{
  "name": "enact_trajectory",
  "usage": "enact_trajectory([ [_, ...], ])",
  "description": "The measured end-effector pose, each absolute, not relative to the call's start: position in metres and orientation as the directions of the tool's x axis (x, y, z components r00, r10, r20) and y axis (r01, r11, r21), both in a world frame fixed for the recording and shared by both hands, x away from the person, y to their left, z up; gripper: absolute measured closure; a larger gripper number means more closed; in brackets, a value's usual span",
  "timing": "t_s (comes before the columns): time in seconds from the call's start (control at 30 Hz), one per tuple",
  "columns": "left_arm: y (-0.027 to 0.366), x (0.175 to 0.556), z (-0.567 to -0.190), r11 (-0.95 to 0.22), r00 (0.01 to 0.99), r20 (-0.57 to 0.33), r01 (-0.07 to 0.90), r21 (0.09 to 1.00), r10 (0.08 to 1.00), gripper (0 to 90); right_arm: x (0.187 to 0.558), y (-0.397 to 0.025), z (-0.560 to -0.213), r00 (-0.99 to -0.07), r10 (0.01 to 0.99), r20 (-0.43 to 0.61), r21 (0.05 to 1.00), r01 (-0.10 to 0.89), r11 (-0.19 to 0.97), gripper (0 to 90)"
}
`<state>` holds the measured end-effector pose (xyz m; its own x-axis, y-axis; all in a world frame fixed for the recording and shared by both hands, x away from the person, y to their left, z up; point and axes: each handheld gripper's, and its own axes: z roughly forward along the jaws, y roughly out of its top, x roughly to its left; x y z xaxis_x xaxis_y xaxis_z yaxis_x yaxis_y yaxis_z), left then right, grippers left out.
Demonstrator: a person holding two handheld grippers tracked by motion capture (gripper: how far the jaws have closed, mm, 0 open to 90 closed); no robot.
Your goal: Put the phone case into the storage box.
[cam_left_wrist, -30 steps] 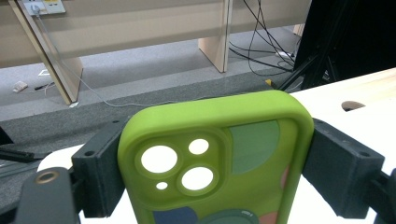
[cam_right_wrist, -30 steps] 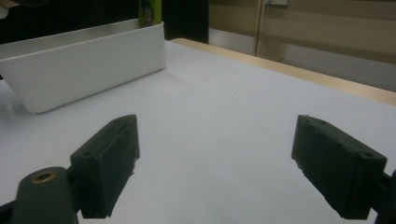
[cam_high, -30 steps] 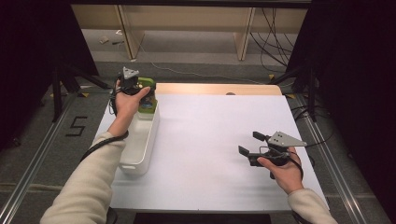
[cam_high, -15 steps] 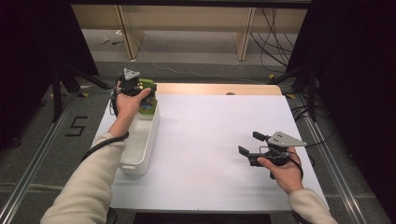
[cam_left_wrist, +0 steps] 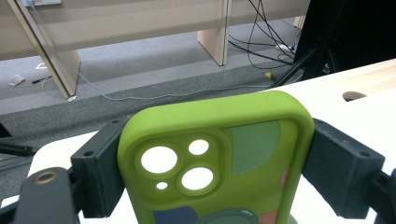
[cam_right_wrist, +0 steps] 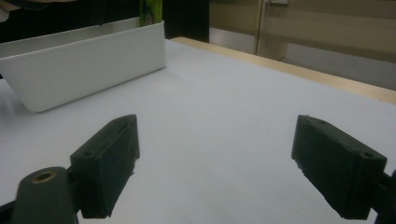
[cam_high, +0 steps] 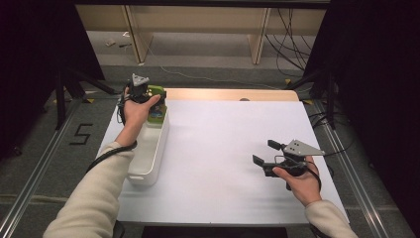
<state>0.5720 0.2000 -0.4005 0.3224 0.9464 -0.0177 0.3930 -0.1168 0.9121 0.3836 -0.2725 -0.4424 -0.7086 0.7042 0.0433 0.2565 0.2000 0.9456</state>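
A green phone case (cam_left_wrist: 219,158) with camera cut-outs and coloured shapes is clamped between the two black jaws of my left gripper (cam_left_wrist: 210,163). In the high view the left gripper (cam_high: 144,94) holds the green phone case (cam_high: 157,103) upright over the far end of a white bin (cam_high: 148,148) at the table's left side. My right gripper (cam_high: 265,153) hovers low over the white table's right part, jaws wide apart with nothing between them. The right gripper view looks past its open jaws toward the white bin (cam_right_wrist: 84,65), with the green case (cam_right_wrist: 150,11) above its far end.
The white tabletop (cam_high: 223,139) lies between the bin and the right hand. A wooden strip (cam_high: 233,94) runs along the far edge. Beyond it are grey floor, wooden furniture legs (cam_high: 260,34), cables (cam_high: 292,29) and black stands (cam_high: 64,84).
The left hand with the phone case has shifted slightly toward the far end of the bin. The right gripper has stayed in place, open.
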Motion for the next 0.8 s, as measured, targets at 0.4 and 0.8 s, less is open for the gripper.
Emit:
enact_trajectory([
  [0.4,0.1989,0.5722,-0.4049,-0.120,0.326,-0.021,0.406,0.906,0.945,15.5,0.3836,-0.2728,-0.4424,-0.708,0.705,0.043,0.944,0.259,0.203,16.2],
  [0.8,0.1993,0.5727,-0.4073,-0.122,0.323,-0.020,0.413,0.902,0.946,15.4,0.3841,-0.2727,-0.4429,-0.708,0.705,0.045,0.945,0.259,0.199,16.2],
])
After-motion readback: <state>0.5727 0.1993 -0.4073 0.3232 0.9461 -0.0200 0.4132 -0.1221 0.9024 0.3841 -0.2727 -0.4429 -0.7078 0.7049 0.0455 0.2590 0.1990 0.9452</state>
